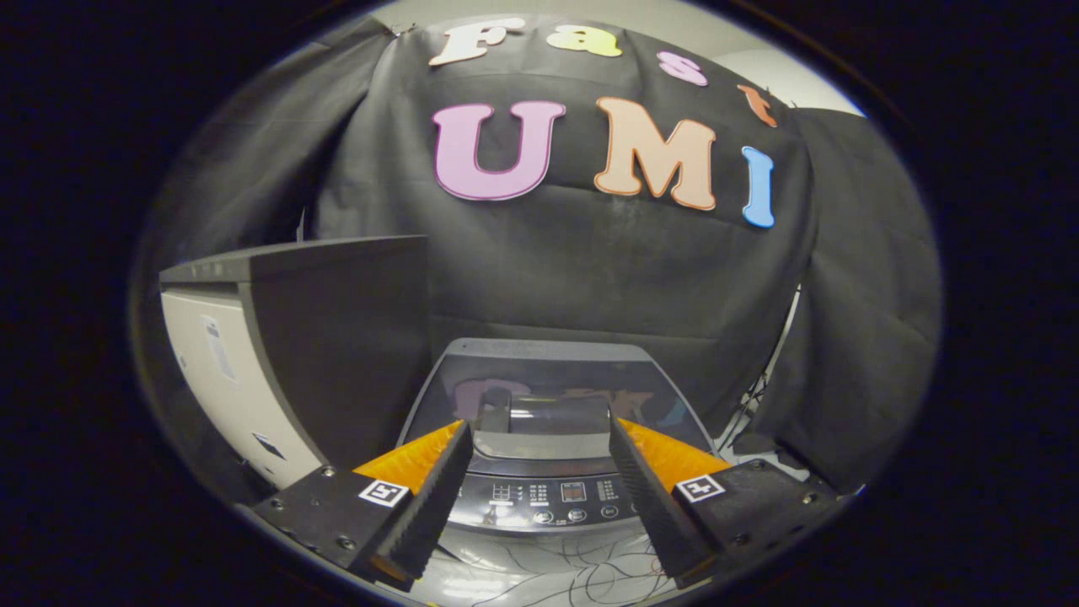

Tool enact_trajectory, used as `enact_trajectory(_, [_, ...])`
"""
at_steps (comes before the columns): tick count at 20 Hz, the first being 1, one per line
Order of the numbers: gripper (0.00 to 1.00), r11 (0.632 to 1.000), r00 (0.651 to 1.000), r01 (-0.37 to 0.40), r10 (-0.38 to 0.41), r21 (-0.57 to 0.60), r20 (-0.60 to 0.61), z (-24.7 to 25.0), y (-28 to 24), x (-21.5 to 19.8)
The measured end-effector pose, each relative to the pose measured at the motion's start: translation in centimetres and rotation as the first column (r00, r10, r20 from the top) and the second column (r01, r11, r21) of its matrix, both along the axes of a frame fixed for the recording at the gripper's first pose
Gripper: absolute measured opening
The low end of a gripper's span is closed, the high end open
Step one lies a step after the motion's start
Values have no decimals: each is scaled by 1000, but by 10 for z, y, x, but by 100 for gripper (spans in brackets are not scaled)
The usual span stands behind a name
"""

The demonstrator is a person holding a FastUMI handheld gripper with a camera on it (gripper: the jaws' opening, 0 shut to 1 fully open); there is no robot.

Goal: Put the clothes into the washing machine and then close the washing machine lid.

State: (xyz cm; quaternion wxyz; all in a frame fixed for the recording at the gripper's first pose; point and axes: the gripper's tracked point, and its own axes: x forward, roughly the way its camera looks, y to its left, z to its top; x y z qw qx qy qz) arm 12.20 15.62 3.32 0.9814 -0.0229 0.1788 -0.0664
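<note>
Now, fingers: our gripper (535, 472) stands wide open, holding nothing.
Washer: washing machine (552, 447) at 12 o'clock, lid (556, 392) down.
Clothes: we cannot place them.
Risk: fingers could bump the control panel (565, 497).

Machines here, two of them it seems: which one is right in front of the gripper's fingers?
The lower washing machine with the glossy dark lid and button panel, seen between the open gripper fingers. The taller white-sided cabinet stands off to the left.
</note>
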Motion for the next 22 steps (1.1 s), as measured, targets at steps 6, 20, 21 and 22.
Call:
enact_trajectory(6, [99,997,990,5,-15,76,138,37,7,-46])
enact_trajectory(20, [96,998,928,2,-23,58,373,99,38,-136])
enact_trajectory(21, [96,998,924,2,-23,57,382,103,40,-138])
enact_trajectory(22, [96,999,923,5,-25,53,384,105,39,-140])
